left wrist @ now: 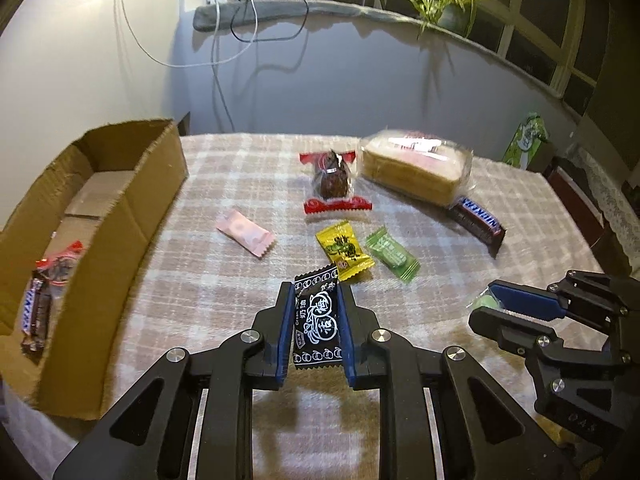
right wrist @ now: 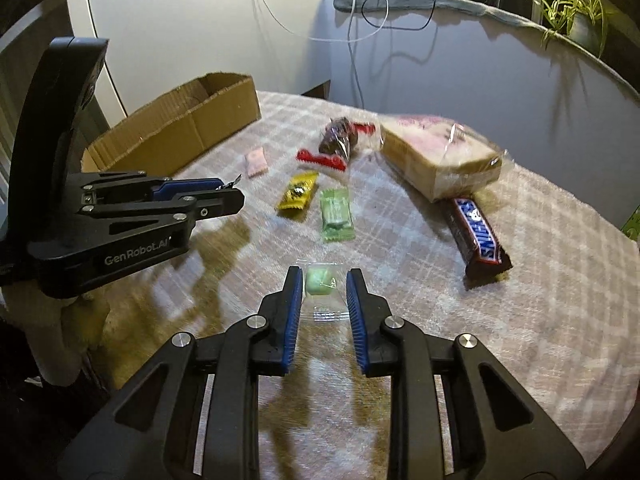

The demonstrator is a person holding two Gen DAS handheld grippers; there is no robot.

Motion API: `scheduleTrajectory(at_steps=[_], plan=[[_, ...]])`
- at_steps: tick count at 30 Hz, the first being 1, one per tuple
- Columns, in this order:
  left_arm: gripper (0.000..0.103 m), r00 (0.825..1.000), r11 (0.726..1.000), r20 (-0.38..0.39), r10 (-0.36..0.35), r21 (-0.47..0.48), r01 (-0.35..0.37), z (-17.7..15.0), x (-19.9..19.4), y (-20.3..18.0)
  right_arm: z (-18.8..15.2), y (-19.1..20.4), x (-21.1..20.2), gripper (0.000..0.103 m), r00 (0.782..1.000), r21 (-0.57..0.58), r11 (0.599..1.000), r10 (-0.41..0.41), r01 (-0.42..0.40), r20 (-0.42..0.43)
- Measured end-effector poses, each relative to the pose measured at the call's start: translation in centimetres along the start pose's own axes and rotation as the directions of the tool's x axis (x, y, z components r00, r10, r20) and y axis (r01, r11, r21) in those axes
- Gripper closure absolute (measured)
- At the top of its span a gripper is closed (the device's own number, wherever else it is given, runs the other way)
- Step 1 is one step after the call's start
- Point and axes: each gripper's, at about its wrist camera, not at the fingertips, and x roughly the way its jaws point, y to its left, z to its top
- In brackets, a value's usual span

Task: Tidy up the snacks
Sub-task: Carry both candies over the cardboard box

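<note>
My left gripper (left wrist: 314,292) is shut on a black candy packet (left wrist: 318,320) and holds it above the tablecloth; it shows from the side in the right wrist view (right wrist: 230,196). My right gripper (right wrist: 323,280) is shut on a clear wrapper with a pale green candy (right wrist: 319,280); it also shows in the left wrist view (left wrist: 486,304). On the cloth lie a pink candy (left wrist: 245,233), a yellow candy (left wrist: 344,250), a green candy (left wrist: 393,254), a red-ended chocolate pack (left wrist: 331,182), bagged bread (left wrist: 416,168) and a Snickers bar (left wrist: 478,224).
An open cardboard box (left wrist: 116,216) stands at the left with a Snickers bar (left wrist: 36,312) and a red-wrapped snack (left wrist: 60,266) inside. A green carton (left wrist: 524,140) stands beyond the table's right edge. A plant (left wrist: 448,4) sits on the far ledge.
</note>
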Motion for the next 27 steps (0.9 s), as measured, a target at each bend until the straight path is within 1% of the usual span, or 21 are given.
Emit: scheduleTrajectory(at_steps=[6,15,19,27], plan=[[0.084,0.999,1.0,0.051,-0.006,-0.021,0.007,0.4,-2.5,1.5,1.4,1.5,-1.4,0.08,0.999,-0.017,1.0,-0.007,0.007,0.033],[0.084,0.992,0.998,0.123,0.019,-0.06,-0.012,0.7,-6.4,4.4,4.5,4.6,-3.0,0.08,0.996,-0.054,0.999,0.005,0.0,0.087],[0.084,0.989,0.996,0.143,0.043,-0.081,-0.032,0.5,-7.8,6.4,5.8,6.2,-3.1,0.08,0.994,-0.071,0.997,0.019,-0.012,0.105],[0.084,0.983,0.99,0.169,0.077,-0.126,-0.056,0.2,-9.2,10.1,8.9,9.4,-1.7,0.08,0.992,-0.108,0.993,0.053,-0.04,0.119]])
